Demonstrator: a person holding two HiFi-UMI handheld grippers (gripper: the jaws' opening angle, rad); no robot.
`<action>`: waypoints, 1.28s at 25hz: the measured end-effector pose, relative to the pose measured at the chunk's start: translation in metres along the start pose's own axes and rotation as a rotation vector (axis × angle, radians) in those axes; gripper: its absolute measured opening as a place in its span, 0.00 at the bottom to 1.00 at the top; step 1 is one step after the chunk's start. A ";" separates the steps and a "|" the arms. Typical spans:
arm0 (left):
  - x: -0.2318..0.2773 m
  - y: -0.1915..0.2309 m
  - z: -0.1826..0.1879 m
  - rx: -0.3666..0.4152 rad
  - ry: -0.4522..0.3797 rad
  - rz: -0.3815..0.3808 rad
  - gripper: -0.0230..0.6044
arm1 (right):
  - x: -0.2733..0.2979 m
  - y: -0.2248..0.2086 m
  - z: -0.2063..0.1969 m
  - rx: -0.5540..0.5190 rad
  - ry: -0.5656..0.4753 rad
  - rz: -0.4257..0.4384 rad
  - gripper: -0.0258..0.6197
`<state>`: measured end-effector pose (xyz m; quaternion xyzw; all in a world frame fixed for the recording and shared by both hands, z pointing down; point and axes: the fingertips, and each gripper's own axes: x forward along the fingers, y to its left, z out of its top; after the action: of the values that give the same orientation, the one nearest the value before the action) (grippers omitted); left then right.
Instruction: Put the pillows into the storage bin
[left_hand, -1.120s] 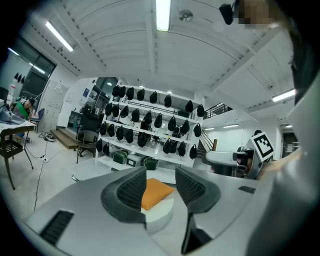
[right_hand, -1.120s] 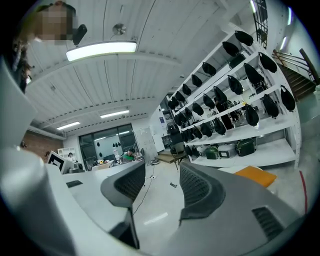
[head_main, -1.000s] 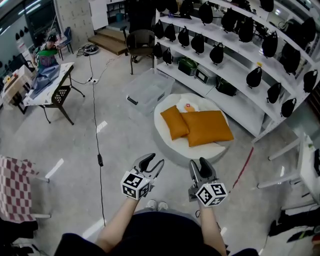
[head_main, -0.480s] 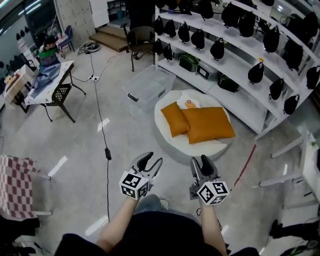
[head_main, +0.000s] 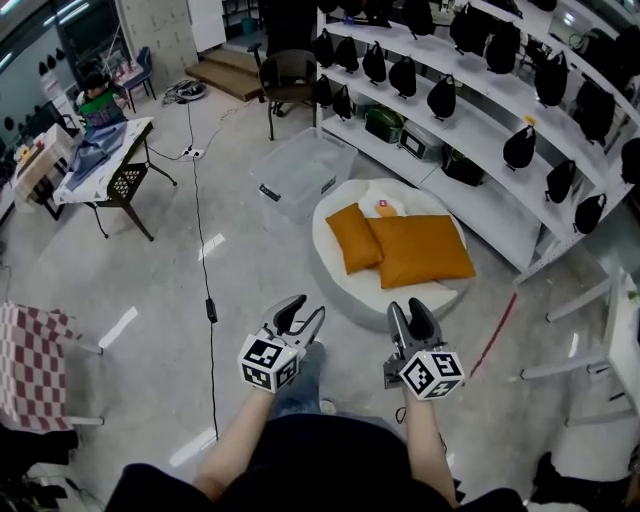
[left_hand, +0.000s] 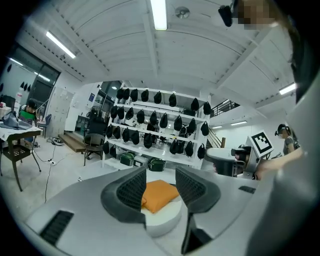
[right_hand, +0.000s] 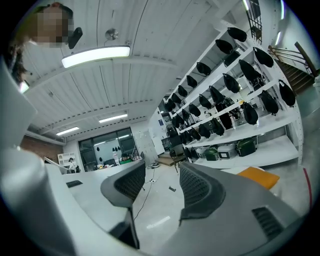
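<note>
Two orange pillows lie on a round white cushion (head_main: 345, 296) on the floor: a small pillow (head_main: 355, 237) at the left and a large pillow (head_main: 418, 250) at the right. A clear storage bin (head_main: 303, 175) stands just beyond the cushion, up and to the left. My left gripper (head_main: 300, 312) and right gripper (head_main: 412, 313) hover side by side in front of the cushion, both open and empty. In the left gripper view an orange pillow (left_hand: 159, 193) shows between the open jaws, far off. The right gripper view catches a pillow (right_hand: 257, 176) at its right edge.
White shelving (head_main: 470, 120) with black helmets and cases runs behind the cushion. A black chair (head_main: 288, 80) stands beyond the bin. A cable (head_main: 203, 260) trails across the floor at the left, near a table (head_main: 95, 160). A checkered cloth (head_main: 30, 365) lies at far left.
The whole view has shifted as the person steps forward; cushion and bin sit slightly closer. Both grippers stay open and keep their places side by side.
</note>
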<state>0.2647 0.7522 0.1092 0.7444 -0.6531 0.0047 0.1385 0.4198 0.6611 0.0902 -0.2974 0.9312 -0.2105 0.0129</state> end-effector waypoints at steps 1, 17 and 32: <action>0.004 0.004 0.001 0.000 0.000 0.000 0.32 | 0.006 -0.002 0.001 0.000 0.000 0.001 0.35; 0.157 0.166 0.012 -0.056 0.063 -0.036 0.32 | 0.207 -0.083 0.008 0.044 0.033 -0.114 0.35; 0.376 0.325 0.095 -0.005 0.135 -0.229 0.32 | 0.434 -0.155 0.061 0.121 0.016 -0.275 0.35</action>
<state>-0.0130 0.3312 0.1533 0.8119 -0.5529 0.0373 0.1839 0.1574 0.2808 0.1404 -0.4190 0.8673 -0.2686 -0.0055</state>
